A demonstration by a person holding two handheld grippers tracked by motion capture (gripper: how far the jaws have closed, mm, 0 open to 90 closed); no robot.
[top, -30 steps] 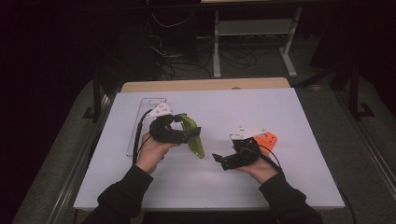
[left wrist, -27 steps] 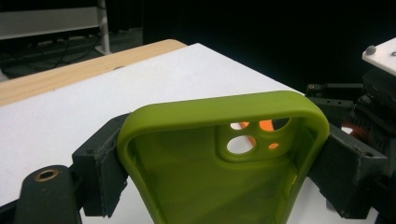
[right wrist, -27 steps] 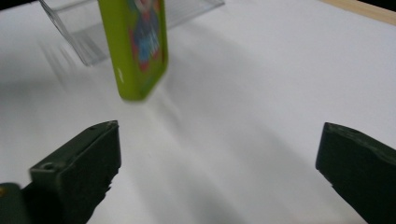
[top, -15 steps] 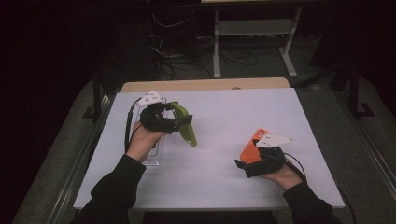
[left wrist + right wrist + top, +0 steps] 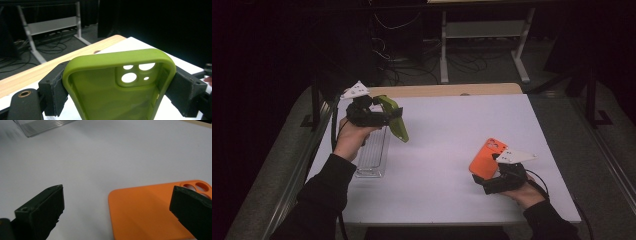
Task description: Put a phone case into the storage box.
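a: from the high view, what's the left gripper (image 5: pixel 384 117) doing?

b: it's up near the far left of the white table (image 5: pixel 447 145), clamped on a green phone case (image 5: pixel 394 120), which hangs off the table, above the far end of a clear ribbed tray (image 5: pixel 372 155).

a: and the right gripper (image 5: pixel 497 175)?

b: near the front right, right behind an orange phone case (image 5: pixel 486 157) that lies flat on the table. from here i can't tell how wide its jaws stand.

a: left gripper view?

b: the green case (image 5: pixel 117 85) sits between the two black jaws, hollow side to the camera, camera holes at the top. both pads press its side edges, so the jaws are spread the width of the case and gripping it.

a: right gripper view?

b: the jaws are wide apart with nothing between the pads. the orange case (image 5: pixel 150 210) lies on the white table (image 5: pixel 100 157) close to one jaw; whether that jaw touches it i can't tell. a corner of the tray (image 5: pixel 42 126) shows at the top.
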